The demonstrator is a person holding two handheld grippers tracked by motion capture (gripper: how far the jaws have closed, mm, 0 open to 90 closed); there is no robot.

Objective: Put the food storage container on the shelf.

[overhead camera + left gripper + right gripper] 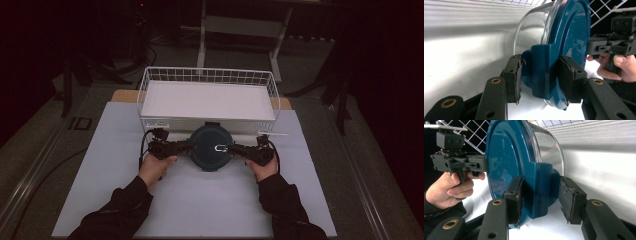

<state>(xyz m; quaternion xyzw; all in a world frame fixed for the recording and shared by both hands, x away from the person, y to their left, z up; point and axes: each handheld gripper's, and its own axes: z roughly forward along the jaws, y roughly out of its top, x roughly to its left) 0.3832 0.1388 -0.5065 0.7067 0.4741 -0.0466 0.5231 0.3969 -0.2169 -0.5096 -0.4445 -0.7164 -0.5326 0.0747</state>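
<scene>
A glass bowl (534,22) under a blue lid (211,146) — left gripper (541,75) clamps one lid tab, right gripper (540,195) straddles the other, one pad apart — before a wire basket (208,76).

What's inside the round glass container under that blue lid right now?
Through the clear glass wall of the container only the white table sheet shows; nothing appears inside. The blue lid covers the top, so from above the interior is hidden. Both grippers sit at its side clips.

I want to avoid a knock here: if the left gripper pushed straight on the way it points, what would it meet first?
The left gripper already has its fingers on a side clip of the blue lid, so it would press into the lidded glass container at once, probably shoving it toward the right gripper.
</scene>
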